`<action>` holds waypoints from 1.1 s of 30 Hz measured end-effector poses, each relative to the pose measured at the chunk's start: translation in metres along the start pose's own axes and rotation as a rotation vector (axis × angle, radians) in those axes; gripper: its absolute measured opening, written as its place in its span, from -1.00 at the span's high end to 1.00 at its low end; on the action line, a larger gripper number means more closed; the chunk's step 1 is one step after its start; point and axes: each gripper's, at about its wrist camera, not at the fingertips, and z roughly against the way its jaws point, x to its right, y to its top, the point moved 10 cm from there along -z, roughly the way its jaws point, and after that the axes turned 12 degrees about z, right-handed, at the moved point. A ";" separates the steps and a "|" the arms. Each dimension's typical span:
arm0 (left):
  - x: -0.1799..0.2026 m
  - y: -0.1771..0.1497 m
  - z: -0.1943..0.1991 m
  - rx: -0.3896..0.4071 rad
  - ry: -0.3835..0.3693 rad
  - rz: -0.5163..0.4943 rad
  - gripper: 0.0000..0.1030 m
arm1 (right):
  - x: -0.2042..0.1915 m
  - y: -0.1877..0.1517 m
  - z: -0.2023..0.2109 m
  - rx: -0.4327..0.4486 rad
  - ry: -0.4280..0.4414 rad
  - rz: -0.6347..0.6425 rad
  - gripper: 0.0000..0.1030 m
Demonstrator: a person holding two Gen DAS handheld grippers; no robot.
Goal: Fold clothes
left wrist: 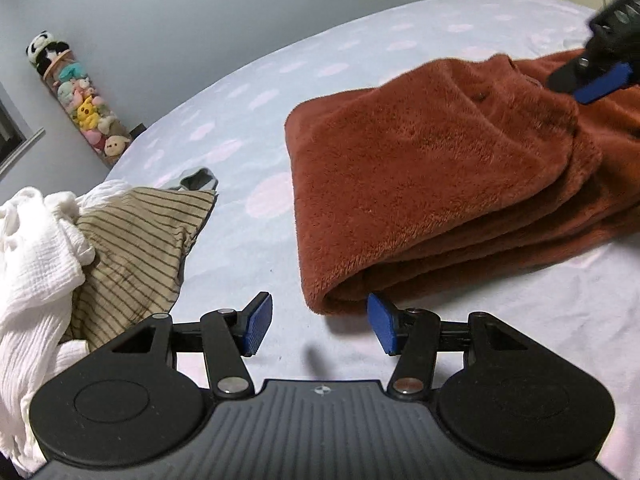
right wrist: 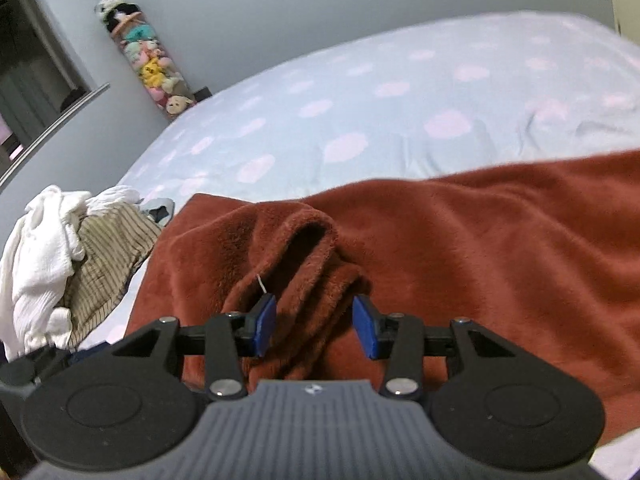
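A rust-red fleece garment (left wrist: 432, 176) lies partly folded on the bed; it also fills the right wrist view (right wrist: 480, 248). My left gripper (left wrist: 320, 324) is open and empty, just in front of the garment's near folded corner, its right pad (left wrist: 382, 322) touching the edge. My right gripper (right wrist: 316, 326) is open, with a bunched fold of the fleece (right wrist: 312, 264) lying between its blue pads. It also shows in the left wrist view (left wrist: 592, 80) over the garment's far end.
A pile of white (left wrist: 36, 256) and striped beige clothes (left wrist: 136, 248) lies at the left on the pale blue sheet (left wrist: 248, 112) with pink spots. A tube of plush toys (left wrist: 80, 100) stands by the grey wall.
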 end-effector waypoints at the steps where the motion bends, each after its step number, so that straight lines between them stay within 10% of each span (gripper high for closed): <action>1: 0.001 0.000 -0.003 0.002 -0.002 -0.003 0.01 | 0.001 0.000 -0.007 -0.013 0.001 -0.019 0.09; 6: 0.006 0.008 -0.012 0.009 -0.050 0.079 0.33 | -0.002 -0.009 -0.034 -0.100 0.047 -0.076 0.10; 13: -0.006 0.013 -0.012 -0.015 -0.091 0.176 0.74 | -0.016 0.013 -0.021 -0.031 -0.032 0.091 0.67; 21: 0.017 0.012 -0.004 -0.004 -0.118 0.118 0.77 | -0.012 0.031 -0.023 0.016 -0.206 0.333 0.69; 29: 0.024 0.008 -0.012 -0.049 -0.106 0.092 0.74 | 0.025 -0.004 -0.050 -0.135 -0.203 0.177 0.59; 33: 0.017 0.005 -0.004 -0.072 -0.100 0.130 0.65 | 0.031 -0.002 -0.038 -0.139 -0.205 0.144 0.24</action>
